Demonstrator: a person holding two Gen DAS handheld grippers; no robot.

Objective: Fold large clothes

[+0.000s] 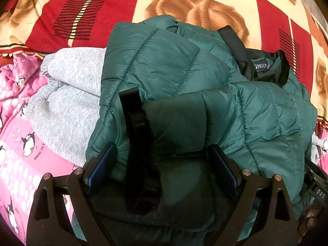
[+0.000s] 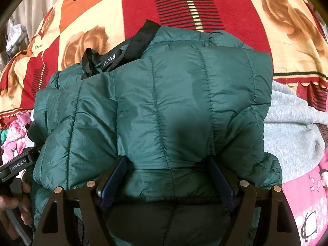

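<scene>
We see pink penguin-print sheet (image 1: 16, 123) far L, then grey knit sweatpants (image 1: 67, 106), w/ folded green quilted puffer jacket (image 1: 205, 94) partly on top. L gripper (image 1: 162, 170) wide, jacket bulk btwn pads; grip unclear. R gripper (image 2: 167, 176) likewise wide around jacket edge. Red-cream rose blanket (image 2: 139, 6) behind.

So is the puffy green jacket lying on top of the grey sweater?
Yes, the green jacket covers part of the grey sweater, whose cuffs stick out beside it.
</scene>
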